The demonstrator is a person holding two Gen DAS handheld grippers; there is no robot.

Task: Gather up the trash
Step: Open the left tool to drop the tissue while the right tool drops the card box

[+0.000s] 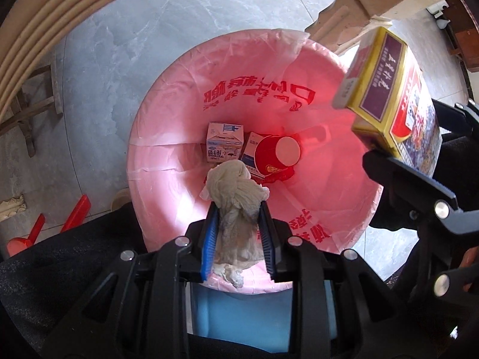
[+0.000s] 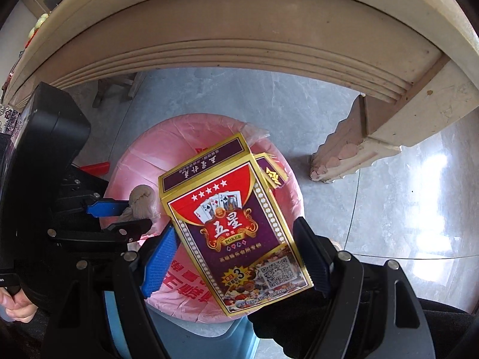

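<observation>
My left gripper [image 1: 238, 206] points straight down over a bin lined with a pink bag [image 1: 167, 125] and is shut on a crumpled beige tissue wad [image 1: 236, 203]. At the bottom of the bin lie a white milk carton [image 1: 224, 145], a second small carton [image 1: 250, 152] and a red paper cup [image 1: 278, 157]. My right gripper [image 2: 236, 239] hangs above the bin's right side, shut on a red and gold playing-card box [image 2: 236, 233], which also shows in the left wrist view as the card box [image 1: 392, 98]. The left gripper [image 2: 131, 215] with the tissue [image 2: 142, 205] appears left of the box.
The bin [image 2: 143, 161] stands on a grey tiled floor [image 1: 143, 30] beside a carved beige table, whose edge [image 2: 239, 48] and leg [image 2: 344, 152] are close behind. Red plastic pieces [image 1: 45, 224] lie on the floor at the left. A hand [image 2: 15, 308] holds the left gripper's grip.
</observation>
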